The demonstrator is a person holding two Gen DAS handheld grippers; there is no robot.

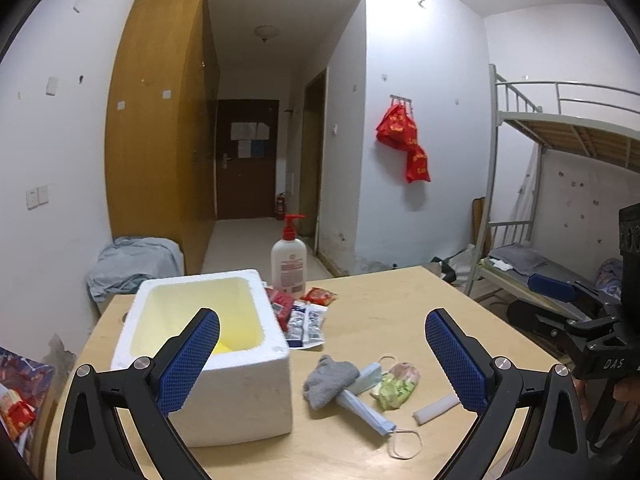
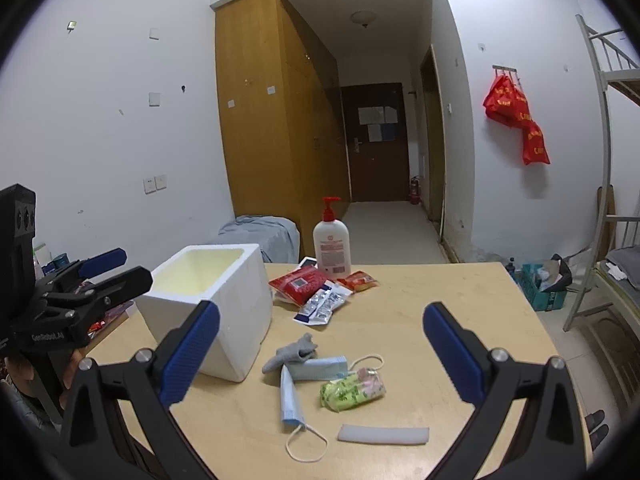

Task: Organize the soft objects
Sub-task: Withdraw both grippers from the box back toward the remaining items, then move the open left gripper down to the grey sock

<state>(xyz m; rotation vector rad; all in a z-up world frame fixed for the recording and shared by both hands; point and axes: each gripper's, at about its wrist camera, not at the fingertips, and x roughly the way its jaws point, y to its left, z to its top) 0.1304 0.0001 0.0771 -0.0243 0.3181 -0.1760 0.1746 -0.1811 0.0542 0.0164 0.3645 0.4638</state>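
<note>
A white foam box (image 1: 240, 384) (image 2: 236, 300) stands open on the wooden table (image 1: 380, 300) (image 2: 440, 292), with something yellow inside. Beside it lie a grey sock (image 1: 328, 380) (image 2: 294, 352), two blue face masks (image 1: 366, 404) (image 2: 320, 368), a green tissue pack (image 1: 396, 386) (image 2: 352, 390) and a white foam strip (image 1: 436, 408) (image 2: 382, 435). My left gripper (image 1: 322, 360) is open and empty above the box's near corner and the sock. My right gripper (image 2: 320, 356) is open and empty above the pile. Each gripper also shows in the other's view, the right one (image 1: 560, 292) and the left one (image 2: 108, 268).
A lotion pump bottle (image 1: 289, 260) (image 2: 332, 240) stands at the table's far edge. Red and blue-white snack packets (image 1: 304, 312) (image 2: 316, 292) lie behind the box. A bunk bed (image 1: 560, 200) is at the right, a wardrobe (image 1: 160, 120) at the left.
</note>
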